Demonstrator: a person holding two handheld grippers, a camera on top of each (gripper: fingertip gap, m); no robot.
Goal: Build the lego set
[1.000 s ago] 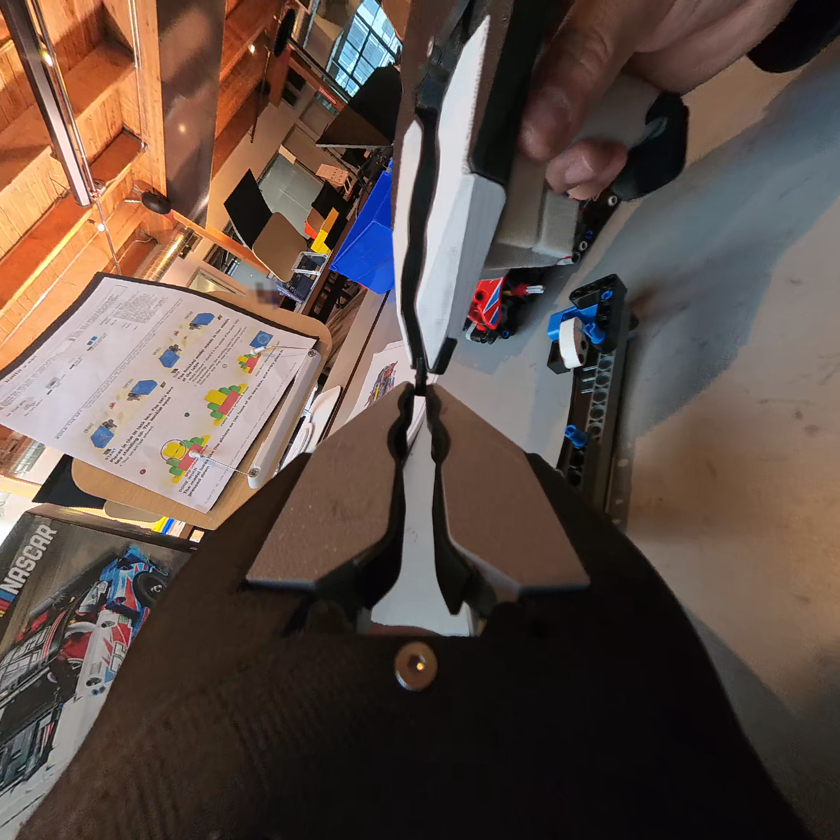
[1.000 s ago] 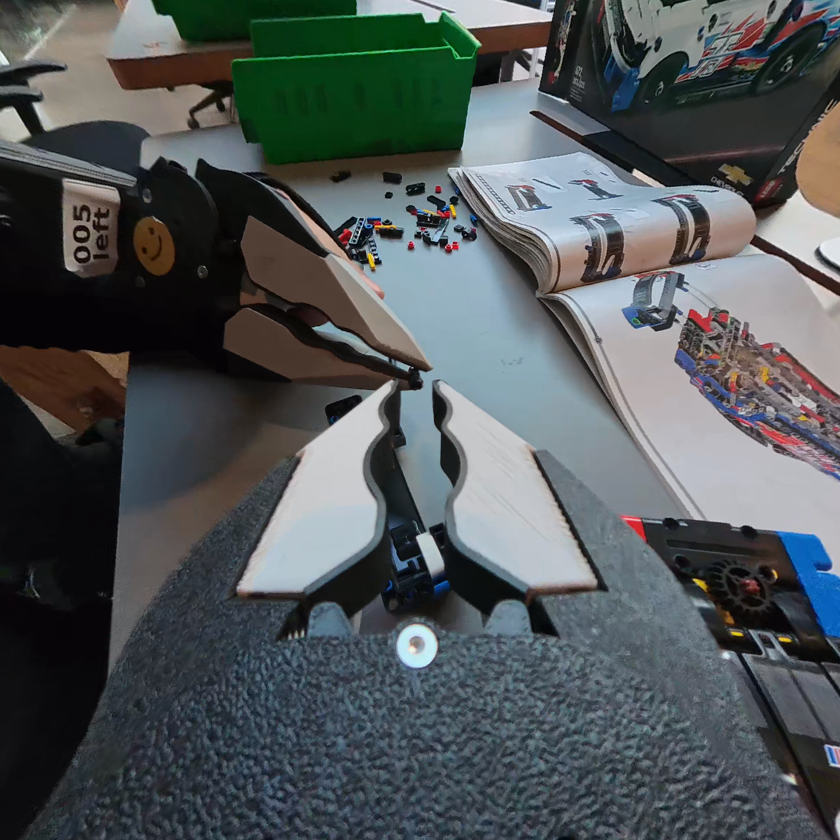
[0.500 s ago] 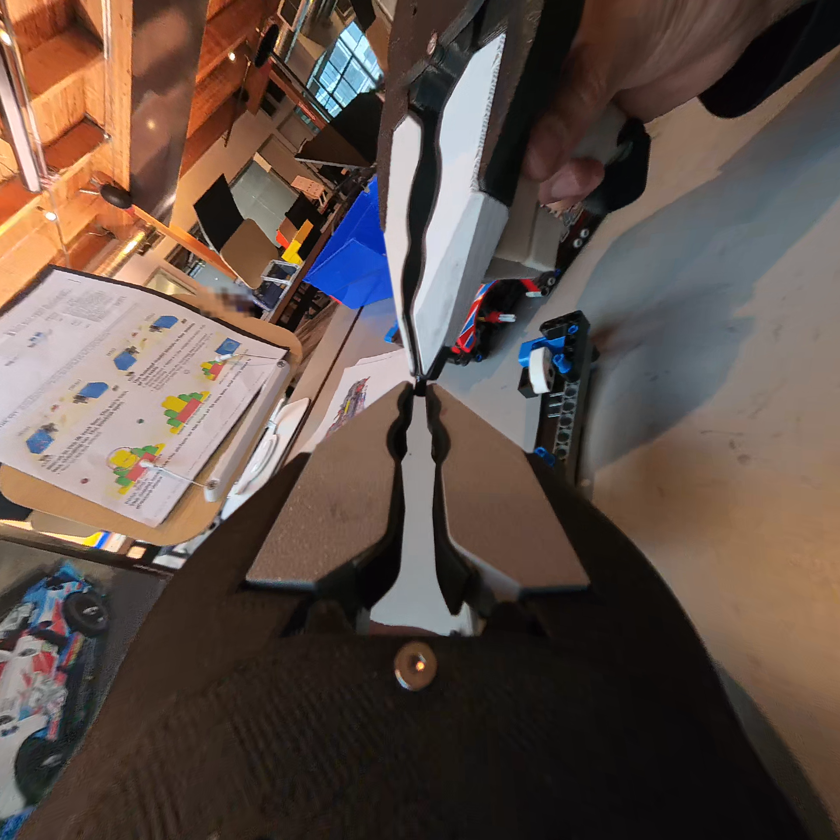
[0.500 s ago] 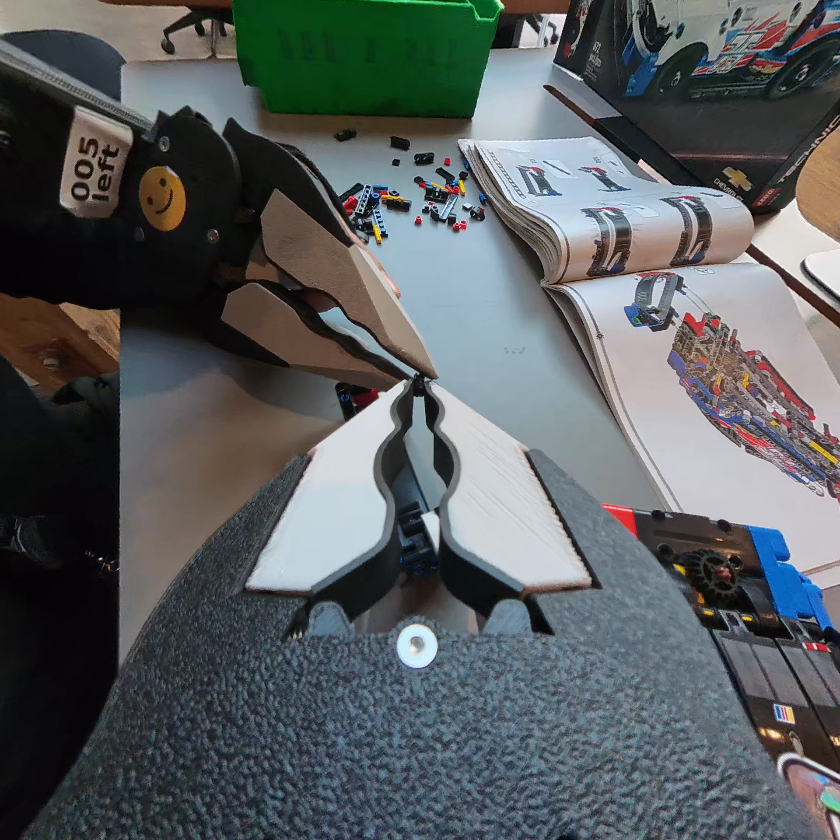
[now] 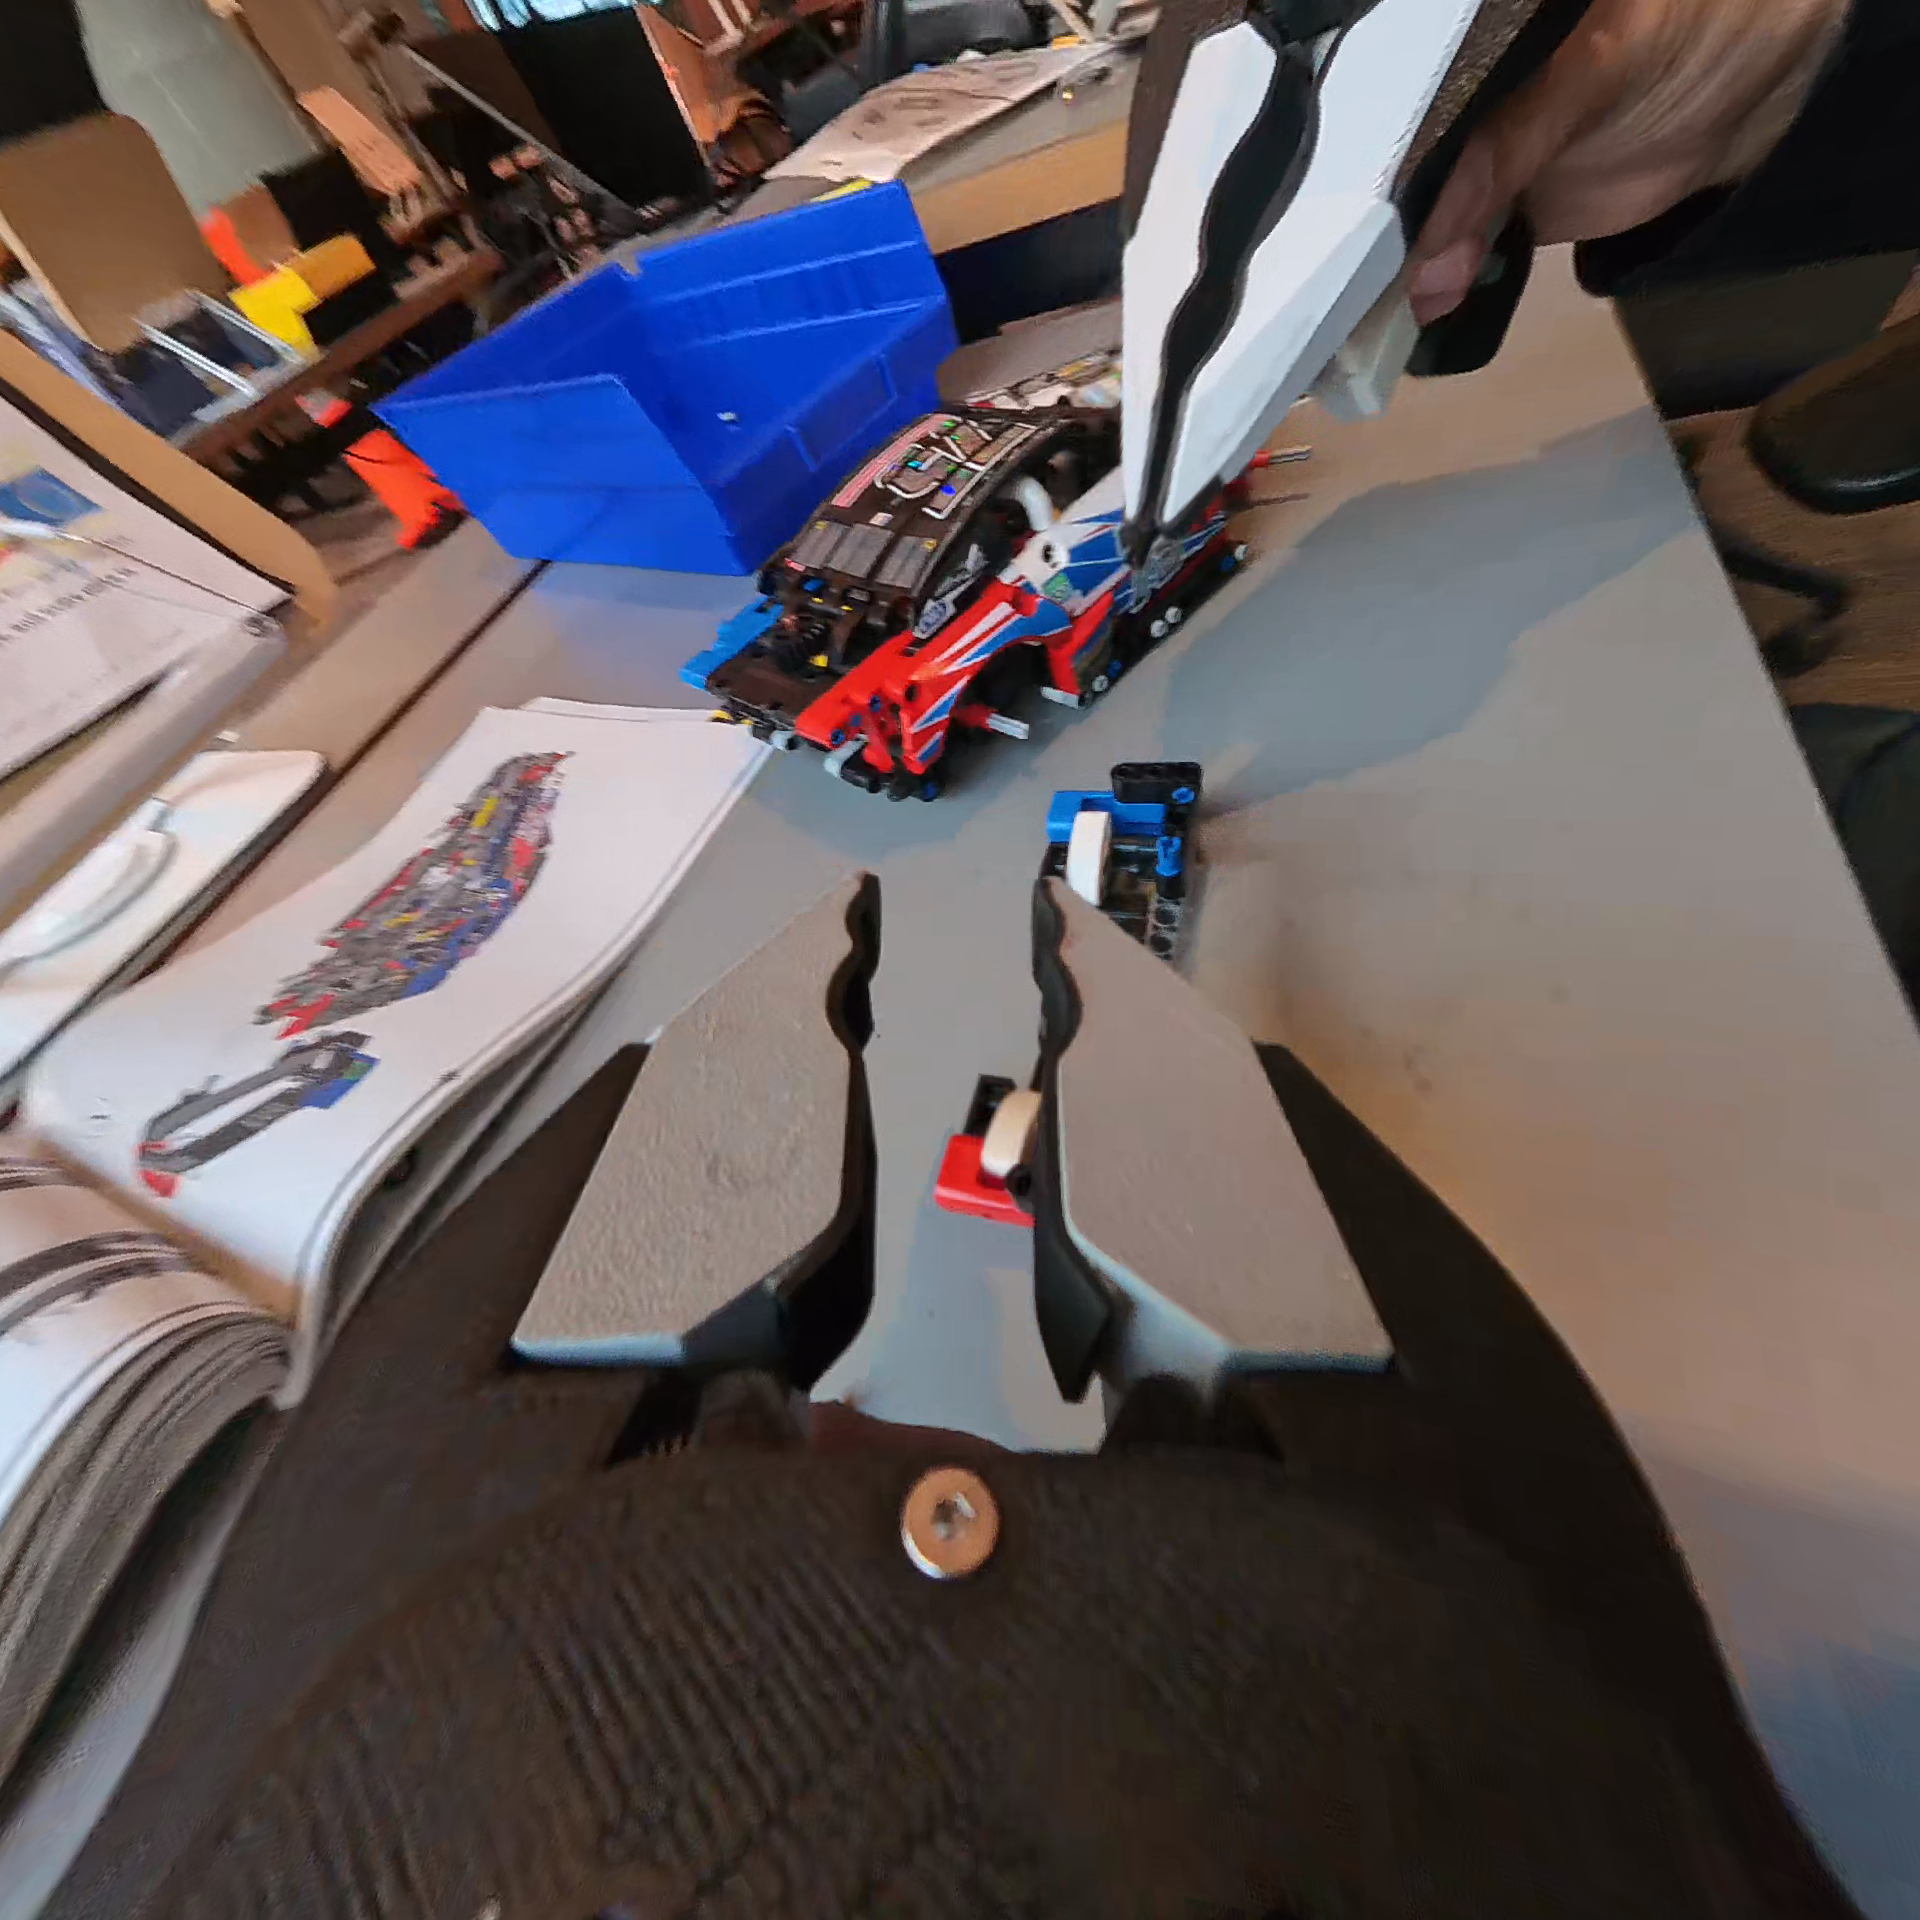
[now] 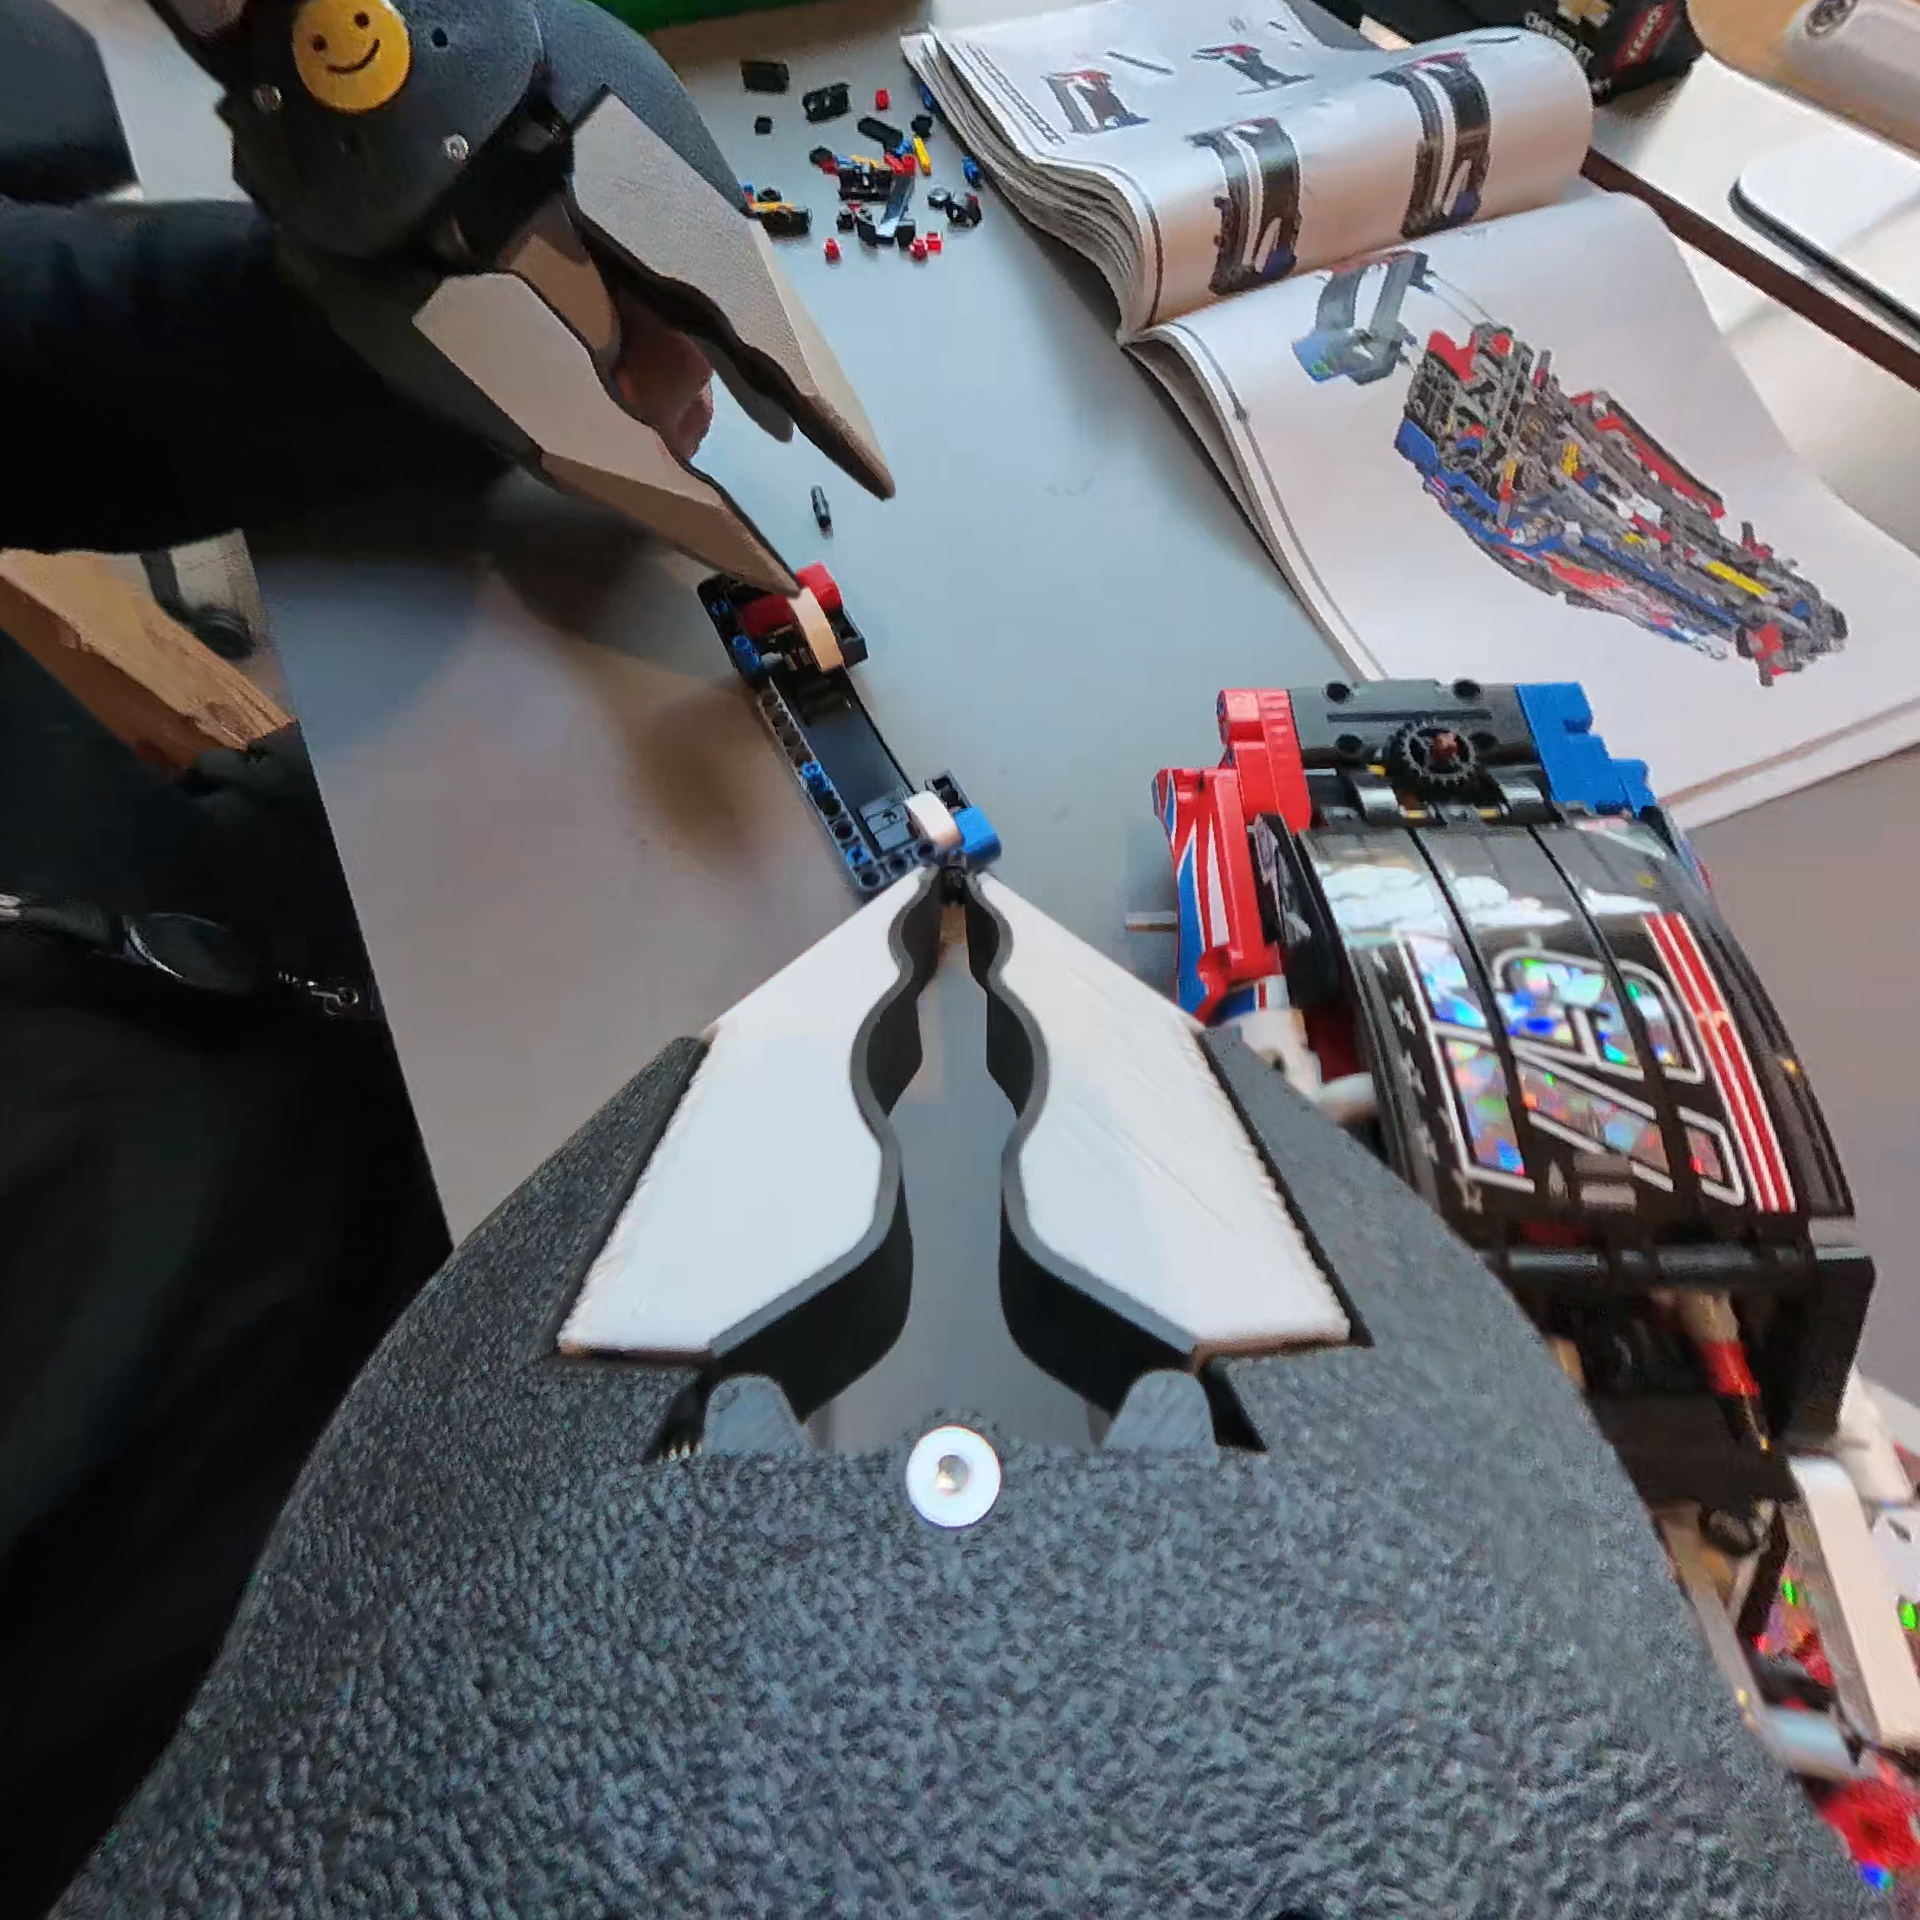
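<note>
My left gripper (image 5: 954, 914) is open and low over the grey table. Its fingers straddle the red and tan end (image 5: 982, 1153) of a long black beam assembly (image 6: 842, 748). In the right wrist view my left gripper (image 6: 842, 538) has its lower tip touching that end. The assembly's blue and white end (image 5: 1127, 842) lies farther out. My right gripper (image 6: 954, 883) is shut, with a small dark piece pinched at its tips, just above the blue end. In the left wrist view my right gripper (image 5: 1138, 540) hangs in front of the part-built red, blue and black car (image 5: 935, 592).
The car (image 6: 1507, 1039) sits right of the beam. An open instruction book (image 6: 1507, 364) lies beyond it. Several loose pieces (image 6: 873, 197) lie at the far side, and one black pin (image 6: 821, 509) lies under my left gripper. A blue bin (image 5: 707, 384) stands behind the car. The tips of one gripper are about 10 centimeters away from the tips of the other.
The two grippers met tip to tip on a small black piece. Now my left gripper has opened and dropped to the beam. My right gripper has shut and pulled away toward the car.
</note>
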